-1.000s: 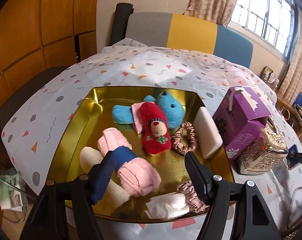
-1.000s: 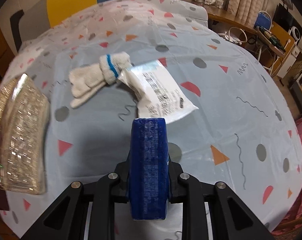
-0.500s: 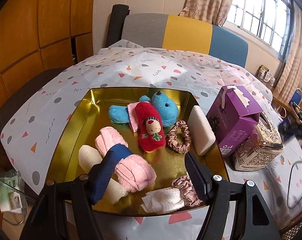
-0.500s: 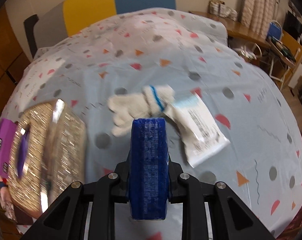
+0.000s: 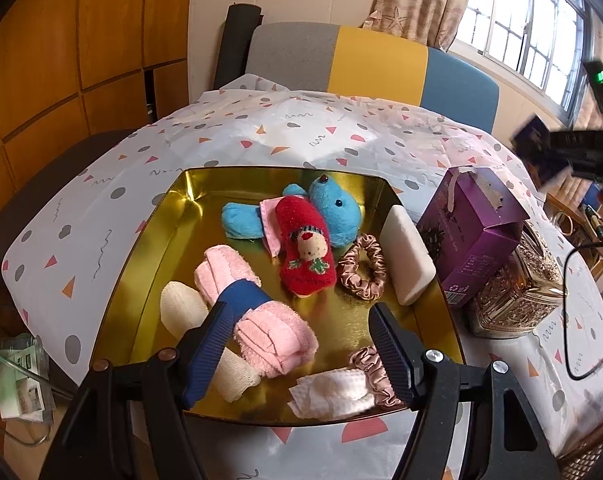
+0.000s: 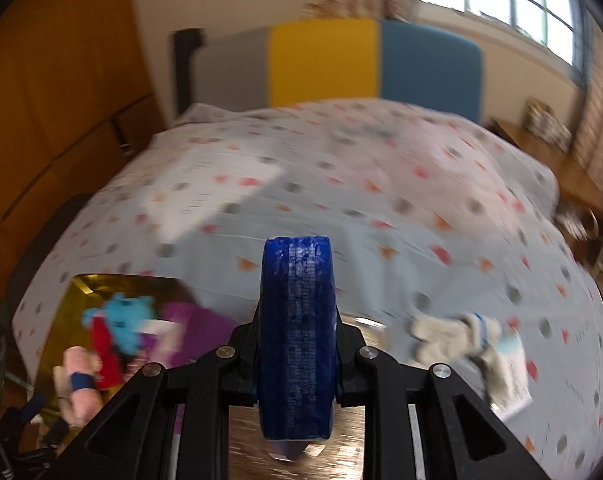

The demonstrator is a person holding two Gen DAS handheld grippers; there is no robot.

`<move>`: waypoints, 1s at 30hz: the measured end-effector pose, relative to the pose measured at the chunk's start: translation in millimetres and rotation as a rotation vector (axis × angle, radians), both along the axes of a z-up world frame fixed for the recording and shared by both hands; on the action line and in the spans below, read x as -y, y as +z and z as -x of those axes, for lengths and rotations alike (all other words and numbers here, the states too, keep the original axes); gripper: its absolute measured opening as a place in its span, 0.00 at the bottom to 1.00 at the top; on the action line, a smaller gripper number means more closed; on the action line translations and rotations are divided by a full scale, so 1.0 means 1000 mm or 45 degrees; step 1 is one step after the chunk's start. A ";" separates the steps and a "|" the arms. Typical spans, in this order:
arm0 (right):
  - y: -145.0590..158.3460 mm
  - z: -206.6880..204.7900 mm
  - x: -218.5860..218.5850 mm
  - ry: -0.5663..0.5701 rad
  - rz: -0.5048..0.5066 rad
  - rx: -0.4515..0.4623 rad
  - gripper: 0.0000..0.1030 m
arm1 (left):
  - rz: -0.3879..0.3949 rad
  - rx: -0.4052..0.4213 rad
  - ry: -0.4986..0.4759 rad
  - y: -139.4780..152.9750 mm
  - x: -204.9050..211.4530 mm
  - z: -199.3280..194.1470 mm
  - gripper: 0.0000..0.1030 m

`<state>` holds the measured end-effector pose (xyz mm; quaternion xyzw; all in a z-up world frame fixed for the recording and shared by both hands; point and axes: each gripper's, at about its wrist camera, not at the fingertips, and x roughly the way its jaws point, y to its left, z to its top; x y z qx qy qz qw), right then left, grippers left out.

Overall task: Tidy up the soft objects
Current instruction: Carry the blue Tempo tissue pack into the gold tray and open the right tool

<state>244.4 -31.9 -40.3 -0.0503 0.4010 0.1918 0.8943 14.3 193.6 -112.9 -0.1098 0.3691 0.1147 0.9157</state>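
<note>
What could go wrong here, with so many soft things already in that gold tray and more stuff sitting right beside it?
The white cloth and the pink scrunchie lie at the near rim of the gold tray; a nudge from the open left gripper might push them out. The purple box stands close beside the tray and could tip if bumped. The right wrist view is blurred, so aiming the shut right gripper looks harder.

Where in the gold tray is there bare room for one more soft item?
Bare patches in the gold tray: the far-left corner beyond the pink towel roll, and the strip between the red plush and white cloth. Its right side is crowded.
</note>
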 end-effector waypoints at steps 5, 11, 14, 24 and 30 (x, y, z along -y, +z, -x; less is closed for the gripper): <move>0.006 0.028 -0.063 0.210 0.001 0.024 0.23 | 0.000 0.001 0.013 0.000 -0.004 0.002 0.69; -0.016 0.063 -0.112 0.413 0.028 -0.030 0.23 | 0.005 -0.006 0.040 -0.002 -0.011 0.005 0.69; -0.033 0.076 -0.128 0.484 0.045 -0.075 0.23 | 0.007 -0.005 0.052 -0.003 -0.014 0.006 0.69; -0.089 0.106 -0.153 0.620 0.080 -0.237 0.23 | 0.008 0.008 0.084 -0.001 -0.020 0.009 0.69; -0.107 0.111 -0.162 0.633 0.102 -0.293 0.28 | 0.009 0.003 0.101 -0.003 -0.025 0.012 0.69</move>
